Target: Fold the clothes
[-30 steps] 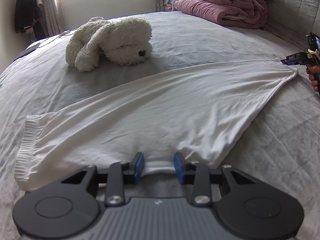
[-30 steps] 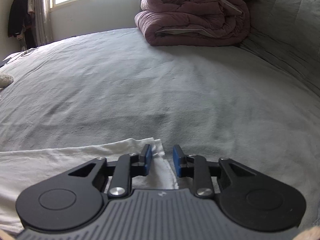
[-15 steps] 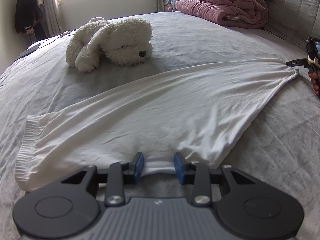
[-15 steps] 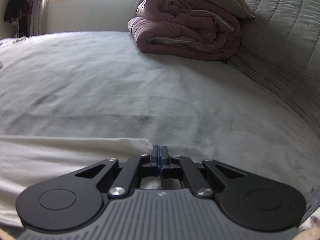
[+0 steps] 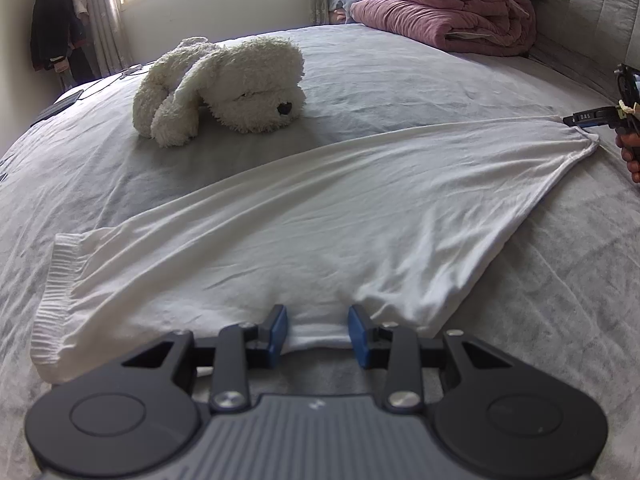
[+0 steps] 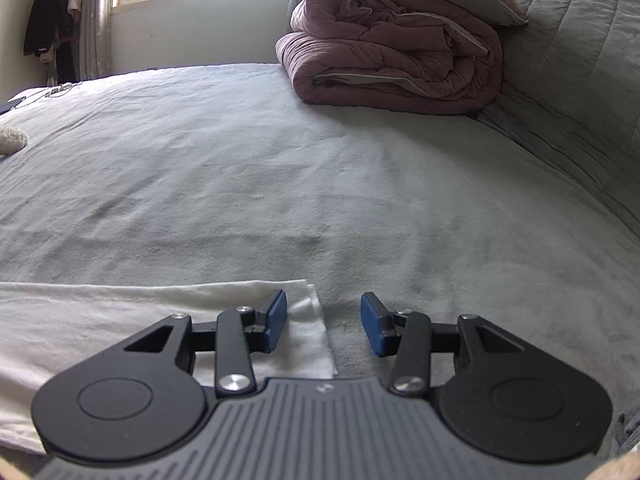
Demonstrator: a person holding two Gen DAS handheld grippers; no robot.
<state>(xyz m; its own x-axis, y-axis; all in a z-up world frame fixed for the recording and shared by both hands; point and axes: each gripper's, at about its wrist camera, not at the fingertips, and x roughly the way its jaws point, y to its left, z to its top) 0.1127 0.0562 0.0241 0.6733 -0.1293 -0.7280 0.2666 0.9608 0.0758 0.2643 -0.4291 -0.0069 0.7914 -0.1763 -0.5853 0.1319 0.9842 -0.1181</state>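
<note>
Inspecting nearest first: my left tool (image 5: pixel 317 330) sits low at the near hem of the white garment (image 5: pixel 320 216), its blue pads part-way apart with a short run of hem lying between them. I cannot tell whether the pads actually press the cloth; it looks slack there, so I judge this tool is staged to pick the hem up rather than gripping it.

My right tool (image 6: pixel 324 330) stands at the garment's far corner, pads well apart after just opening. The corner lies flat under the left pad and partly in the gap, held by nothing. I read this as a release after pulling the cloth taut, since the garment lies spread smooth across the bed (image 6: pixel 320 184).

Farther off, a plush dog (image 5: pixel 224 88) rests on the bed well clear of the garment, and a rolled pink quilt (image 6: pixel 396 52) lies against the headboard, outside the folding area.
</note>
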